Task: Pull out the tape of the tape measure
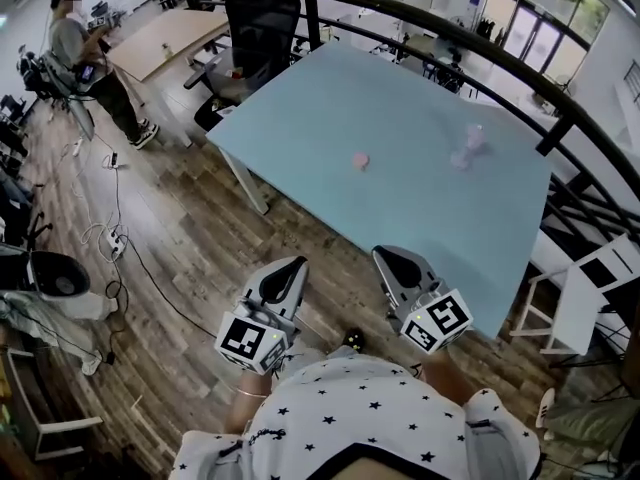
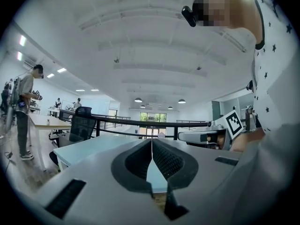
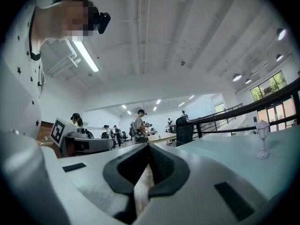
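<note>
Status: not started. The left gripper [image 1: 296, 262] and right gripper [image 1: 384, 254] are both fully closed with nothing between the jaws, held side by side just short of the near edge of the table [image 1: 300, 118]. A small pink item [image 1: 360, 160], judged to be the tape measure though too small to confirm, lies on the table well ahead of both grippers, roughly between them, and a pale stemmed object [image 1: 470, 146] stands ahead of the right gripper. Remaining, all of it: reach the case, hold it with one gripper, grip the tape end with the other, draw it out.
</note>
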Demonstrator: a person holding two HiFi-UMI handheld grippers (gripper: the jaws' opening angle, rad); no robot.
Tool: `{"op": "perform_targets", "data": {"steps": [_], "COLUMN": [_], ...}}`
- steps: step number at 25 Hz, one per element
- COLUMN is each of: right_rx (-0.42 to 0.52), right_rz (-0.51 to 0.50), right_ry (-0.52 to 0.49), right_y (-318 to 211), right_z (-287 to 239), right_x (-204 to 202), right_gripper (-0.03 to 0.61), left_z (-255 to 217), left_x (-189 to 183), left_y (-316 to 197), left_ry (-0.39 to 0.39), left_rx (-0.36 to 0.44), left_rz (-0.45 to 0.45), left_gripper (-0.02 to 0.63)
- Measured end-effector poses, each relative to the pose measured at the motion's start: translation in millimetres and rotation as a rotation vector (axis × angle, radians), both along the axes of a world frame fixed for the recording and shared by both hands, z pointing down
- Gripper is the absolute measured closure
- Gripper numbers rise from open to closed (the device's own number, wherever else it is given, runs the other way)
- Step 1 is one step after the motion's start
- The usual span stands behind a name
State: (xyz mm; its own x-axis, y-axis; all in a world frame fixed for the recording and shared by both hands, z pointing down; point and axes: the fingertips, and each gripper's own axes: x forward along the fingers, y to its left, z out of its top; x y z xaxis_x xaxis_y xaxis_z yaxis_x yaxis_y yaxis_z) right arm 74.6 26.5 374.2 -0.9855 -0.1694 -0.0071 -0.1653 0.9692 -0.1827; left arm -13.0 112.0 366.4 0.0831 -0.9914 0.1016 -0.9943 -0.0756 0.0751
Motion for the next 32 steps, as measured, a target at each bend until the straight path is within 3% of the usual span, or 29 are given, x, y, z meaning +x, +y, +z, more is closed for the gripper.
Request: {"op": "perform_targets", "data": {"steps": [7, 22, 26, 32], "right_rx": [-0.004, 0.003, 0.006, -0.009], "right_rz": [0.028, 0.350, 0.377, 0.432], "right_ry": [0.023, 0.067, 0.069, 0.100], "right_y": [-21.1, -130.8, -150.1, -181.5], "right_z": [3.5, 14.8, 35.9, 28.0], "right_x": [-6.1, -62.4, -78.2, -117.1], "right_gripper": [0.580, 0.580, 0.580, 0.574], "left_z": [8.1, 17.6, 37.8, 33.5], "left_x": [-19.3, -103.7, -123.5, -166.8], "left_y": [-21.2, -180.0, -204.4, -236.3], "left_ry": [0.021, 0.011, 0.003, 0.030], "left_rx": [-0.013, 0.003, -0.001, -0.034], "left_rz": [0.003, 0.328, 0.348, 0.395], "left_gripper": [0.584, 0.584, 0.584, 0.584]}}
